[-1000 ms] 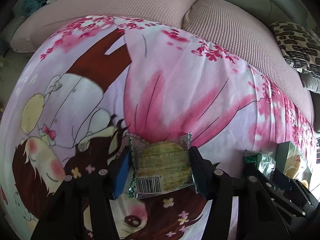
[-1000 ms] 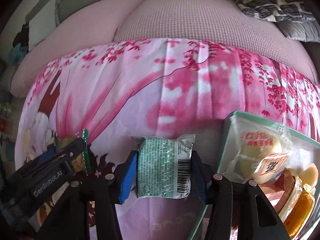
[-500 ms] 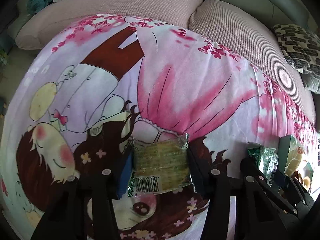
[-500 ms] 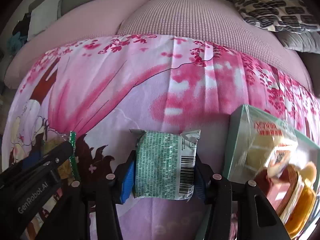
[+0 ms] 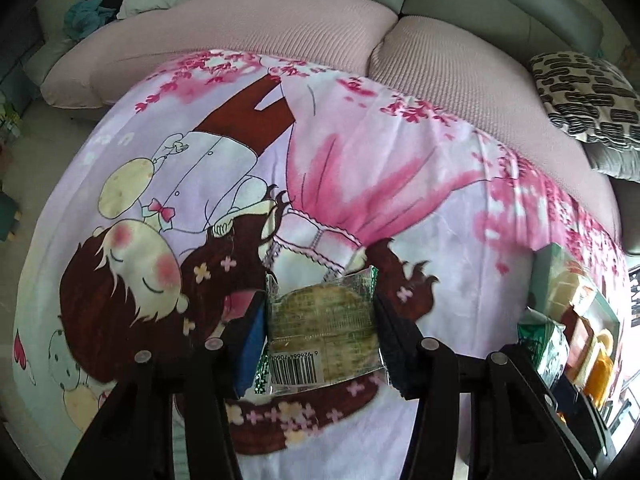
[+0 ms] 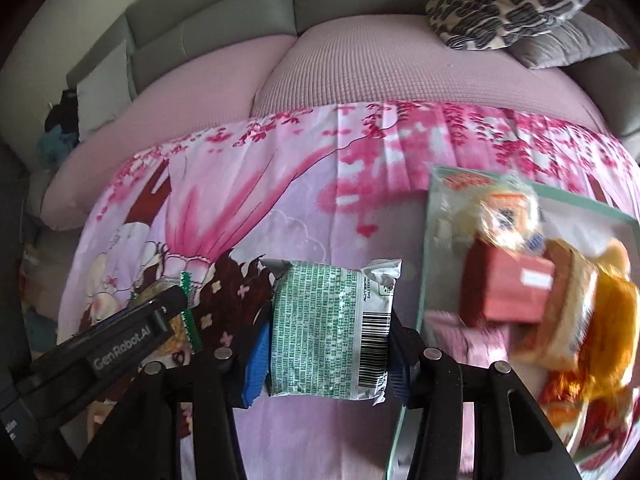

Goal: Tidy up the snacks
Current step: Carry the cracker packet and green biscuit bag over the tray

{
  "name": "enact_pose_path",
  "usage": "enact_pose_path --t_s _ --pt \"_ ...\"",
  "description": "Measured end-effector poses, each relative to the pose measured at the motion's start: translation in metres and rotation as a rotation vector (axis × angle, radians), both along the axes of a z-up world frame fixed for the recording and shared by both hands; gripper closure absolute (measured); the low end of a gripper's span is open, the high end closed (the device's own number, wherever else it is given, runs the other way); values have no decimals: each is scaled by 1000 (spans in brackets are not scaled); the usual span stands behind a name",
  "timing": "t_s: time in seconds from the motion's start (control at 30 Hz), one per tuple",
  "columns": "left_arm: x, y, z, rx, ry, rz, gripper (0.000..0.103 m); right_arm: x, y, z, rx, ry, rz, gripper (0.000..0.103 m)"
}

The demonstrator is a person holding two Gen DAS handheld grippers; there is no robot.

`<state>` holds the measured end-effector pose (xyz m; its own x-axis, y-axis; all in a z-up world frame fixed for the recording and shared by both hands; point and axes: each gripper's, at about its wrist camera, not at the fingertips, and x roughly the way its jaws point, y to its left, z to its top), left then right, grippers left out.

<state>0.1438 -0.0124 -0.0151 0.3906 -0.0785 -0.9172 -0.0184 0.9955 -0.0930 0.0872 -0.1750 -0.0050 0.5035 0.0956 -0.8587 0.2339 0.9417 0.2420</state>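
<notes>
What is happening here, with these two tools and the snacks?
A person is sorting snacks over a pink cartoon blanket on a sofa. The left claw grips a clear-wrapped round pastry; the right claw grips a green printed packet. To the right, a green-rimmed tray already holds several wrapped snacks. Neither item is in it yet.
</notes>
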Motion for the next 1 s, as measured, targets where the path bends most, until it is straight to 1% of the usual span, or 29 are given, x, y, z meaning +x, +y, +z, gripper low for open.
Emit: enact_pose_path --t_s 0.17,0.23,0.3,0.37,0.57,0.73,0.8,0.9,1.0 --pt "-10 -10 9 -7 -30 1 49 -25 -10 14 0 -18 -39 51" --pt "-10 -16 11 -22 -34 -6 49 -34 -15 17 9 -28 -53 51" --pt "-15 -21 17 -31 -49 -19 49 -44 -21 21 9 -37 -74 51" --pt "-19 -27 23 -20 -71 -34 49 -50 -25 22 15 -42 -84 51" --pt "-30 -49 38 -26 -115 -89 49 -59 -41 22 35 -53 -126 51" --pt "-39 -75 44 -31 -138 -152 49 -71 -65 28 49 -81 -179 51" --pt "-44 -88 45 -50 -138 -197 49 -76 -78 30 47 -84 -211 51" --pt "-53 -109 47 -79 -143 -264 49 -86 -101 31 33 -82 -279 51" --pt "-62 -130 49 -80 -157 -327 49 -98 -126 31 32 -80 -351 51"
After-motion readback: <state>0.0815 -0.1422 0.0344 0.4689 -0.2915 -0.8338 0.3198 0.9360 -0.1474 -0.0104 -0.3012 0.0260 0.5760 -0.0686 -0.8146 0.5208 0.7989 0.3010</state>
